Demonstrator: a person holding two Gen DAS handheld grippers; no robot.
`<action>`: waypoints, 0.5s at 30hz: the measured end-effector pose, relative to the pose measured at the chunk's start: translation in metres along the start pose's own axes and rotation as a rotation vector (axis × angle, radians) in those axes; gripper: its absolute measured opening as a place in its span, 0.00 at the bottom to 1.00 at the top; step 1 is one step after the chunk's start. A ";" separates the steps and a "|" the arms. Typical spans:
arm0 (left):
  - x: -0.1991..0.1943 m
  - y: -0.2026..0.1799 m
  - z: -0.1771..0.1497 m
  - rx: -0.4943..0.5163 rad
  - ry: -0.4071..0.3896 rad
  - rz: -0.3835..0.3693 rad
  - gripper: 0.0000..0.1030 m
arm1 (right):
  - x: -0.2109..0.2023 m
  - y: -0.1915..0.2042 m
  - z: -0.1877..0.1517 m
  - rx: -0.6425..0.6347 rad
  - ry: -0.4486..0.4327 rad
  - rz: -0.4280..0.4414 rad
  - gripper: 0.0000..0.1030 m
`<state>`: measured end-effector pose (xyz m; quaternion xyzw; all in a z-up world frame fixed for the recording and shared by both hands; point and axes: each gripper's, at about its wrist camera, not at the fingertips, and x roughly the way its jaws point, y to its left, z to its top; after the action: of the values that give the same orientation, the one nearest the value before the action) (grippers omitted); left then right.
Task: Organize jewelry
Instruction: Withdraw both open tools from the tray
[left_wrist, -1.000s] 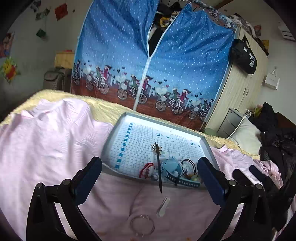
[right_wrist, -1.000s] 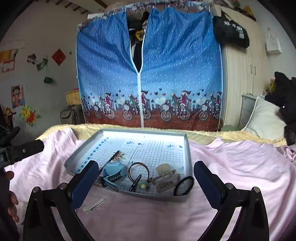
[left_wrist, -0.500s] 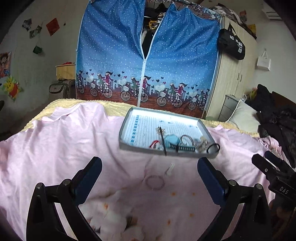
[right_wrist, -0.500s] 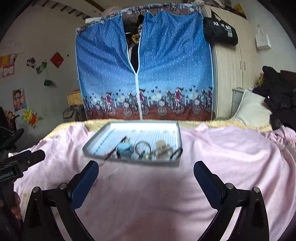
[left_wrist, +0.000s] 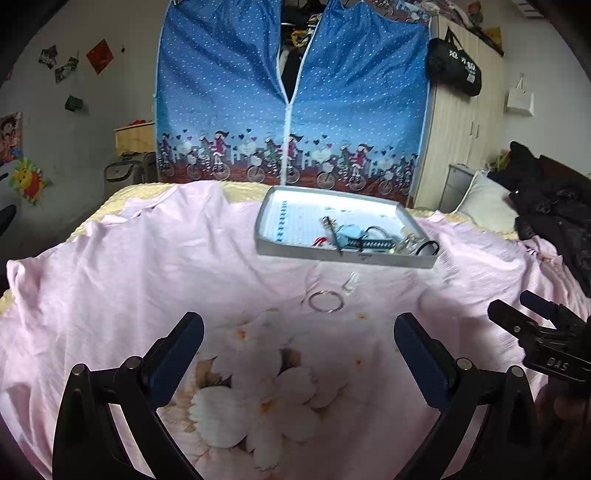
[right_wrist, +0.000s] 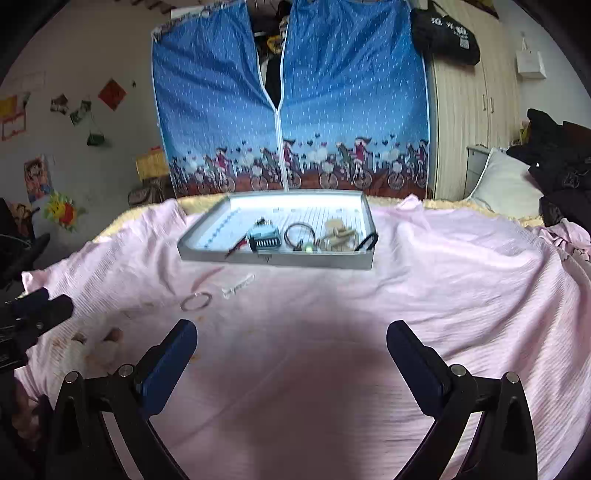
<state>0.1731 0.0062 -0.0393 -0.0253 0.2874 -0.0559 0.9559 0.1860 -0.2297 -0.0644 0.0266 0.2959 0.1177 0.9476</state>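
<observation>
On the far side of the pink bedspread (left_wrist: 155, 266): grey tray (left_wrist: 343, 255), shallow, printed inside with a grid. Along its near edge, a huddle of pieces: light blue watch (right_wrist: 263, 236), thin ring-shaped bangle (right_wrist: 298, 233), beige hair claw (right_wrist: 340, 230), black hair tie (right_wrist: 367, 240) draped over the right near corner, dark hair stick (left_wrist: 334, 236) lying slantwise, something red (left_wrist: 318, 242) beside it, too small to name. Outside the tray, just near of it on the cloth: silver ring bangle (left_wrist: 325, 301) lying flat, and a small pale clip (left_wrist: 350, 282) between ring and tray, touching neither.

Close to the lens, left gripper (left_wrist: 298, 354), fingers (left_wrist: 175, 356) spread wide, nothing between them, over the white flower print, well apart from the ring. Right gripper (right_wrist: 291, 356) likewise splayed wide and empty, fingers (right_wrist: 415, 365) above bare pink cloth, tray far ahead. At the left edge of the right wrist view, black tip of the left gripper; at the right edge of the left wrist view, black body of the right one.

Beyond the bed: blue fabric wardrobe (right_wrist: 288, 107) with bicycle print, zip partly open; pale wooden cupboard (right_wrist: 472, 122) to the right; dark clothes (left_wrist: 554, 206) heaped at far right.
</observation>
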 end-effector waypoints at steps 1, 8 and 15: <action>0.001 0.001 -0.002 -0.002 0.005 0.001 0.98 | 0.003 0.001 -0.001 -0.001 0.010 -0.002 1.00; 0.014 0.012 -0.013 -0.004 0.054 0.011 0.98 | 0.013 0.005 -0.005 -0.018 0.041 -0.012 1.00; 0.030 0.019 -0.014 -0.017 0.096 0.003 0.98 | 0.025 0.008 -0.006 -0.033 0.072 -0.021 1.00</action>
<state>0.1913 0.0209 -0.0690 -0.0304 0.3334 -0.0534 0.9408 0.2006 -0.2157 -0.0818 0.0036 0.3282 0.1136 0.9378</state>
